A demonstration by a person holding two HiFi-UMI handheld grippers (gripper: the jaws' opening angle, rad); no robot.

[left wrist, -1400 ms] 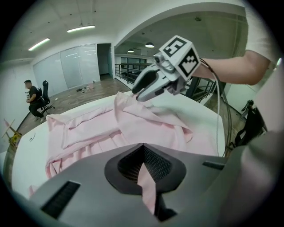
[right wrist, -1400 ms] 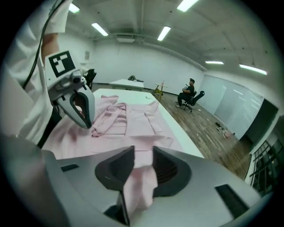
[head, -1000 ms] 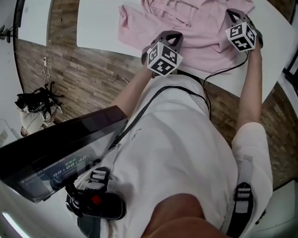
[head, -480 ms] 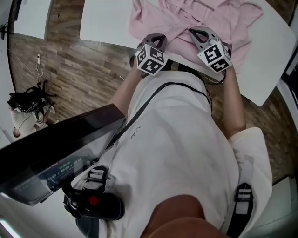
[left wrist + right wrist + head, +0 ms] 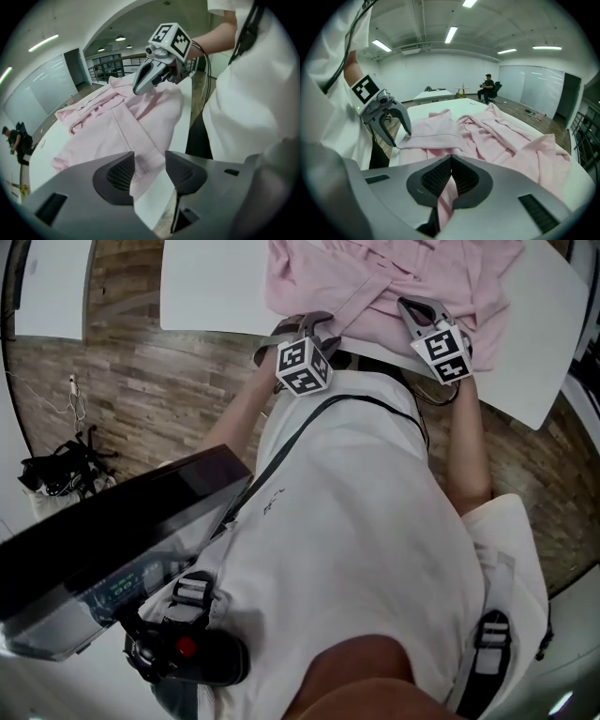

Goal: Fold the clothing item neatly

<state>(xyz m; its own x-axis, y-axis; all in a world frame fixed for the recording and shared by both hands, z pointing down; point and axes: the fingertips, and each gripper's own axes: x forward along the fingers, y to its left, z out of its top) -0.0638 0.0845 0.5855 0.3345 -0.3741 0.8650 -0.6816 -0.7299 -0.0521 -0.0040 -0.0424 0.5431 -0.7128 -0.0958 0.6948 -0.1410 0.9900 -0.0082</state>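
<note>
Pinching pink garment [image 5: 422,273] in right claw [image 5: 449,164], left claw [image 5: 149,158] just opened, fabric loose between its jaws

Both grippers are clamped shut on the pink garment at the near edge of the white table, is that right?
No. Only the right gripper is clamped on the pink garment. The left gripper view shows the left gripper with jaws just opened, cloth in the gap but not pinched. Both are at the near edge of the table.
</note>
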